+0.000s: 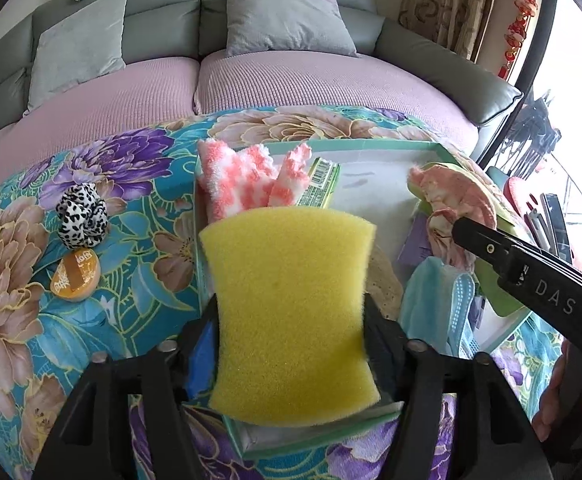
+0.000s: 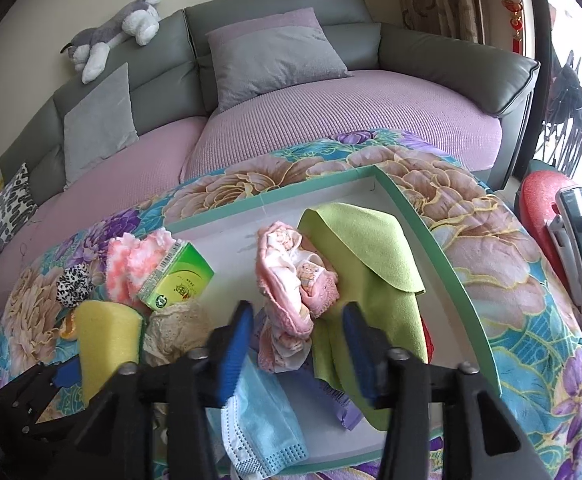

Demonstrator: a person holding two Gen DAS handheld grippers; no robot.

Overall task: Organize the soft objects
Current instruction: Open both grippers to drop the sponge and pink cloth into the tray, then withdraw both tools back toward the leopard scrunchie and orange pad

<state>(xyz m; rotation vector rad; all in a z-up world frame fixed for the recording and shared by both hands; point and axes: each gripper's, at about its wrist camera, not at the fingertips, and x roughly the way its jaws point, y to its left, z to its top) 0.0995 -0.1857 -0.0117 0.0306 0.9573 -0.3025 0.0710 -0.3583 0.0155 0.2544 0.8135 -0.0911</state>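
Your left tool [image 1: 291, 312] has the yellow sponge [image 1: 291, 312] between its fingers, above the green-rimmed tray [image 1: 371, 145]. At twelve o'clock from the sponge lies the pink-and-white fluffy cloth [image 1: 235, 176]; at three o'clock, the blue face mask [image 1: 435, 304]. Your right tool [image 1: 531, 276] reaches in from four o'clock. At nine o'clock on the flowered worktop [image 1: 31, 320] sits a leopard-print scrunchie [image 1: 81, 220].

On the table, the tray [image 2: 443, 240] sits ahead of the sofa [image 2: 331, 120]. In the tray, seen from the right wrist: sponge [image 2: 107, 344] at nine o'clock, carton [image 2: 179, 276] at eleven, rolled cloth [image 2: 291, 280] centre, folded cloth [image 2: 371, 256] at one, face mask [image 2: 263, 420] at six. The scrunchie [image 2: 74, 285] lies outside, left.
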